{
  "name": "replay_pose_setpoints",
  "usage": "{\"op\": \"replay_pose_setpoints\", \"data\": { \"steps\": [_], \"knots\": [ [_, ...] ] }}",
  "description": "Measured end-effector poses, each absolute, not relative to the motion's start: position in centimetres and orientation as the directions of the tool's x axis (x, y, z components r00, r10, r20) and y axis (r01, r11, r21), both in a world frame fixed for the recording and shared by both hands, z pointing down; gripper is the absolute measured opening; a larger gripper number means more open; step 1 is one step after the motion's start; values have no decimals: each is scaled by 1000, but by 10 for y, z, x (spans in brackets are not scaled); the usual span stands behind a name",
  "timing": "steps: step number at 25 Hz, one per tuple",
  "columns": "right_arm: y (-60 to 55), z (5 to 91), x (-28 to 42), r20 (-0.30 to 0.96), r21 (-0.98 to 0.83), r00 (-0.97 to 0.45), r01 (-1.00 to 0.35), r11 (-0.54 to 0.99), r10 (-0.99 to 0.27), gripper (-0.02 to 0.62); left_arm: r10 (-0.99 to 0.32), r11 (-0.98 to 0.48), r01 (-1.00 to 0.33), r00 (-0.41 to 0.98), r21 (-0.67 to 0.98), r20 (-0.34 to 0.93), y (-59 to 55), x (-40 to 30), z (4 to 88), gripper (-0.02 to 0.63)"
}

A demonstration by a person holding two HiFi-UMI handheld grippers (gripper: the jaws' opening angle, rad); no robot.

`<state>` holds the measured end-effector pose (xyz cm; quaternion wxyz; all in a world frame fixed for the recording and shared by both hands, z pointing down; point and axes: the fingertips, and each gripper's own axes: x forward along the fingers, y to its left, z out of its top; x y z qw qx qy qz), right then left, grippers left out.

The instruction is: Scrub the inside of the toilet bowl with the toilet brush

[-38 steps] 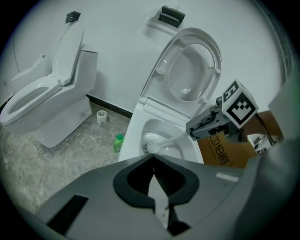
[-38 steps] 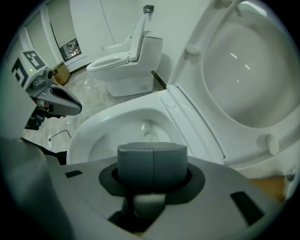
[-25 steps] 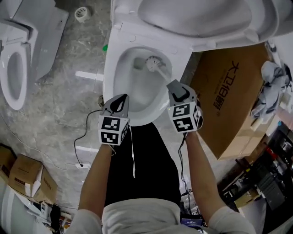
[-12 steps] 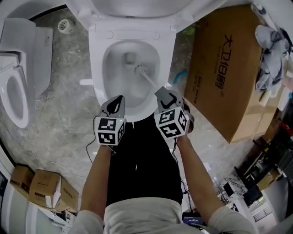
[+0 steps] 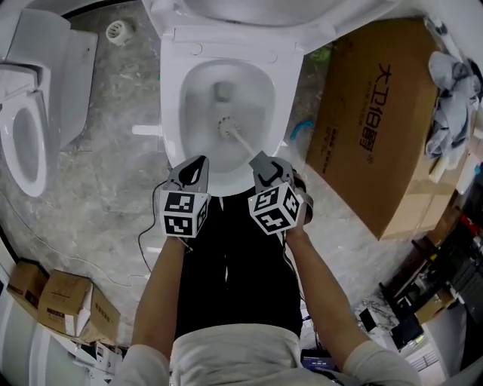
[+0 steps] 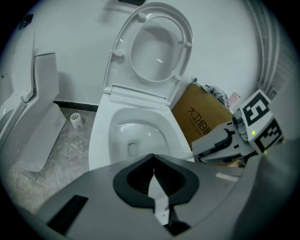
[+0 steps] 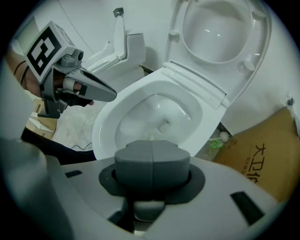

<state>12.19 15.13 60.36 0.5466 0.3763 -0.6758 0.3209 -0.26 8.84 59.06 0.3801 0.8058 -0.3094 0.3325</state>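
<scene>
White porcelain fills the far middle of the head view: the toilet bowl (image 5: 170, 105) stands open with its lid (image 5: 226, 9) tipped up against the far wall. Inside the bowl, the toilet brush (image 5: 235, 136) has its round bristle head low in the basin, just nearer than the drain hole. Its pale handle slants near and right, up to the right gripper (image 5: 260, 160).

The right gripper's claw is pressed together on that handle. In the right gripper view (image 7: 151, 145) the two grey pads meet along a single seam and hide the brush behind them, with the bowl's basin just beyond.

The left gripper (image 5: 198, 162) hovers over the near rim of the bowl, just left of the right one and apart from it. In the left gripper view (image 6: 153, 155) its claw is closed to a point with nothing pinched in it.

To the right of the bowl lies a big cardboard box (image 5: 373, 113) with dark print, and a grey cloth (image 5: 451, 90) is heaped at its far right edge. At the left stands a second toilet (image 5: 26, 143) on the grey mottled floor (image 5: 113, 173). Small cardboard cartons (image 5: 64, 301) sit at the near left.
</scene>
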Motion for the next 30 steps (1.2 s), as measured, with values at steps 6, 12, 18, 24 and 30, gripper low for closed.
{"op": "replay_pose_setpoints", "data": {
  "steps": [6, 12, 18, 24, 30],
  "knots": [
    [142, 616, 103, 982, -30, -132, -815, 578, -136, 147, -280, -477, -781, 569, 403, 773, 82, -17, 594, 11],
    [129, 634, 90, 987, -19, -115, -785, 619, -115, 150, -300, -440, -801, 558, 407, 774, 78, -31, 604, 11],
    [114, 653, 95, 990, -9, -95, -768, 640, -100, 152, -316, -395, -819, 546, 416, 776, 76, -37, 612, 11],
    [102, 657, 93, 990, -15, -101, -757, 653, -95, 152, -322, -368, -825, 546, 429, 774, 74, -40, 616, 11],
    [82, 645, 76, 981, 5, -136, -689, 725, -136, 150, -324, -362, -824, 549, 436, 770, 68, -35, 615, 11]
  ]
}}
